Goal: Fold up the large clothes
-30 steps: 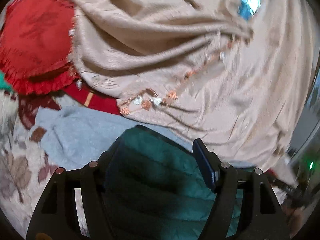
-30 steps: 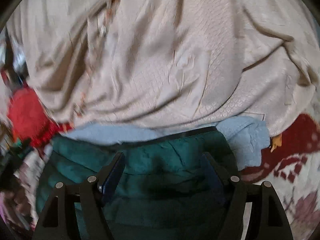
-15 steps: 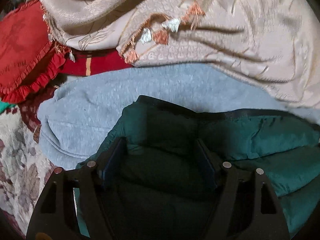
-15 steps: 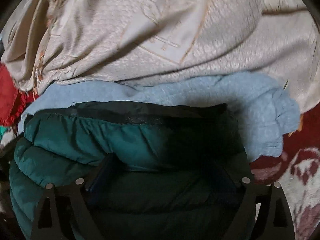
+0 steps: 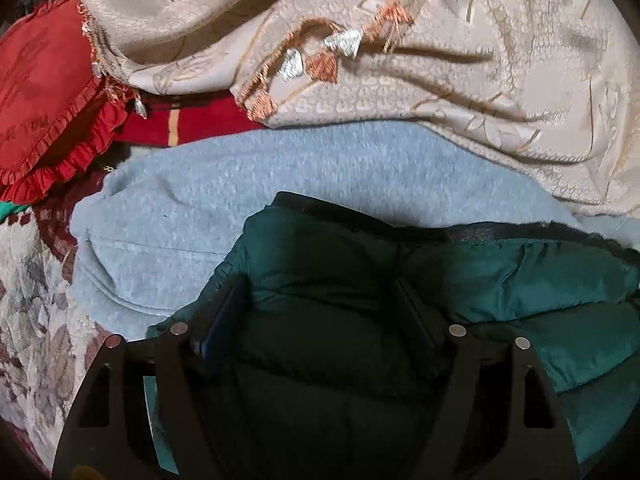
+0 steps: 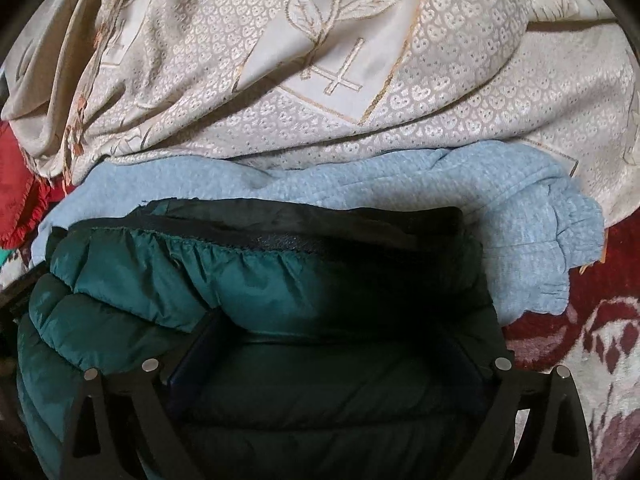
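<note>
Left wrist view: the left gripper (image 5: 320, 300) stands wide, its fingers pressed into the puffy, quilted green jacket (image 5: 520, 288) at 6 o'clock, which lies on a fuzzy pale-blue sweatshirt (image 5: 224, 208). An embossed beige cloth (image 5: 460, 92) fills 12 to 2; a ruffled red cushion (image 5: 44, 104) sits at 10.

Right wrist view: the right gripper (image 6: 332, 340) is spread wide over the jacket (image 6: 192, 280), whose black-trimmed edge runs 9 to 3. The sweatshirt (image 6: 532, 240) is bunched at 3, on a patterned rug (image 6: 592, 340).

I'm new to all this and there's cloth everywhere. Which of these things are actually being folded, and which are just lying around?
In the job:
green padded jacket
left gripper
right gripper

Lying about:
light blue sweater
beige patterned cloth
red frilled cushion
flowered rug
</note>
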Motion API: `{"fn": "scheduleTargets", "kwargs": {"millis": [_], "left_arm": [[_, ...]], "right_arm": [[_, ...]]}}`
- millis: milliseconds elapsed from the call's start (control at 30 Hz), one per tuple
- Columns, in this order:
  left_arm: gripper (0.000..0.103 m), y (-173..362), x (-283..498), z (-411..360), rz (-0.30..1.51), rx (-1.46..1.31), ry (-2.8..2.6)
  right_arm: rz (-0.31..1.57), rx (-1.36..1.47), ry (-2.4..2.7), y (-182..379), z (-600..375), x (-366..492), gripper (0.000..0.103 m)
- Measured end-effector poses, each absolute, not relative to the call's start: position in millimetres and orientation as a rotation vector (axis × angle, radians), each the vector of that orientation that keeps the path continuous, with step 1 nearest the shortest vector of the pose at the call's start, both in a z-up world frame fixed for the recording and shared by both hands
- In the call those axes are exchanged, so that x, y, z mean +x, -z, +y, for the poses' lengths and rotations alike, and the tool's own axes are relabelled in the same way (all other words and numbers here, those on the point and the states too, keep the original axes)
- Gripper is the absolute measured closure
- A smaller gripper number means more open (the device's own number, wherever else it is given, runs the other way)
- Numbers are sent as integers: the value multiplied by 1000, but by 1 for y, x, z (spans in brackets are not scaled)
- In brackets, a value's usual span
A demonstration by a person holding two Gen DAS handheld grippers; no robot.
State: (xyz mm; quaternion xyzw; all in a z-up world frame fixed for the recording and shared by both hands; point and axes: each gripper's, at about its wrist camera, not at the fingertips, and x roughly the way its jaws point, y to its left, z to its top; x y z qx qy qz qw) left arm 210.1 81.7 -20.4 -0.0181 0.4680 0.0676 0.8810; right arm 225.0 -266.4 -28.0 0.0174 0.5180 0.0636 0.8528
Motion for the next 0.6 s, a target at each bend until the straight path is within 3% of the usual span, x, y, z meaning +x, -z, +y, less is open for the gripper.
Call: {"fn": "scheduleTargets", "kwargs": {"millis": [233, 400, 467, 600], "left_arm": [[28, -51, 165, 57, 816, -76, -13], [27, -2, 158, 16, 979, 42, 9], [24, 4, 157, 7, 944, 83, -20], [24, 5, 158, 11, 952, 71, -24]], "right_arm": [[861, 35, -142, -60, -228, 165, 5], [1001, -31, -173, -22, -197, 158, 5], [1036, -85, -175, -1, -191, 160, 0], [1032, -66, -190, 3, -197, 162, 0]]}}
